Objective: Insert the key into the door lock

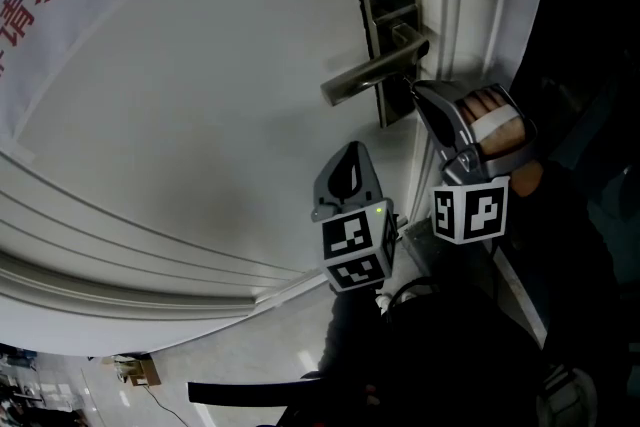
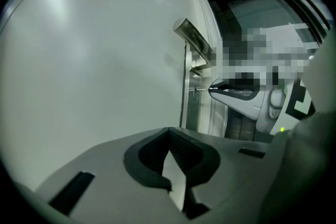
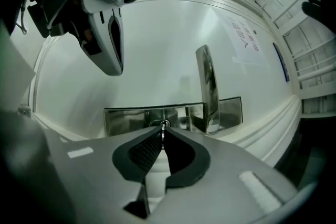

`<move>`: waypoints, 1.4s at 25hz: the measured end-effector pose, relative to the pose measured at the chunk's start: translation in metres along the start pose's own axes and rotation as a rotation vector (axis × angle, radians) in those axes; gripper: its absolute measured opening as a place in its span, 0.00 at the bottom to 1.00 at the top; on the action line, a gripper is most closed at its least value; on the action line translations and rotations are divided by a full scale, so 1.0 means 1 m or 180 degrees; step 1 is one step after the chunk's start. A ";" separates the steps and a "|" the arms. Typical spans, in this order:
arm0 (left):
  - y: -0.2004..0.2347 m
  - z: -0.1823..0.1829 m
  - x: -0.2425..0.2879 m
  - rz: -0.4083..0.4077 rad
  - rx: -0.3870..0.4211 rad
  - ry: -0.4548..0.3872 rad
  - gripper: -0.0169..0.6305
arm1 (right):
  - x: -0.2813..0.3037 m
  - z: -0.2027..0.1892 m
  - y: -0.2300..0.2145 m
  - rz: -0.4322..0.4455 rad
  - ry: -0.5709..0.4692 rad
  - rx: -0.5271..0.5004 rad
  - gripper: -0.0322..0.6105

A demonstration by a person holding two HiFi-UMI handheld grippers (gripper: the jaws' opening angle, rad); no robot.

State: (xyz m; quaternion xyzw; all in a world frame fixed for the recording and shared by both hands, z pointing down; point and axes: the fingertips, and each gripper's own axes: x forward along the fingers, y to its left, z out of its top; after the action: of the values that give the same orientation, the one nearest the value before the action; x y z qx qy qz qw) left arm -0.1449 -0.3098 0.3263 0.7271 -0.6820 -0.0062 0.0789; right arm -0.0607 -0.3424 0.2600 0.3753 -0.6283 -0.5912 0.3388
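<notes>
White door (image 1: 200,115) ahead; right gripper (image 3: 163,136) pinches the key (image 2: 202,89), blade straight off its tips to meet the lock (image 3: 126,118); left gripper (image 2: 169,134), closed on nothing, hangs aside

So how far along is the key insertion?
Done: right gripper is shut on the key, lined up with the keyhole. In hand: key tip is at the keyhole; depth unclear. To do: push it fully home. Left gripper is shut, empty, off the door.

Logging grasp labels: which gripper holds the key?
The right gripper: its jaws are shut on the key, right at the lock. The left gripper is shut with nothing between its jaws.
</notes>
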 end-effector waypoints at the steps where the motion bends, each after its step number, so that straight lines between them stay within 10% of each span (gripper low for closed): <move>1: 0.000 0.000 0.000 -0.0003 -0.0001 -0.0002 0.03 | 0.001 0.000 0.000 0.0007 0.0009 -0.0002 0.07; 35: 0.008 0.000 0.001 -0.0024 -0.0057 0.0017 0.03 | 0.009 0.001 -0.001 0.0070 0.0032 -0.0025 0.07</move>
State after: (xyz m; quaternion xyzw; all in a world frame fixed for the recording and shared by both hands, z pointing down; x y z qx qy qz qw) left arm -0.1526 -0.3115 0.3277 0.7289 -0.6790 -0.0106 0.0872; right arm -0.0661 -0.3496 0.2587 0.3700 -0.6284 -0.5880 0.3499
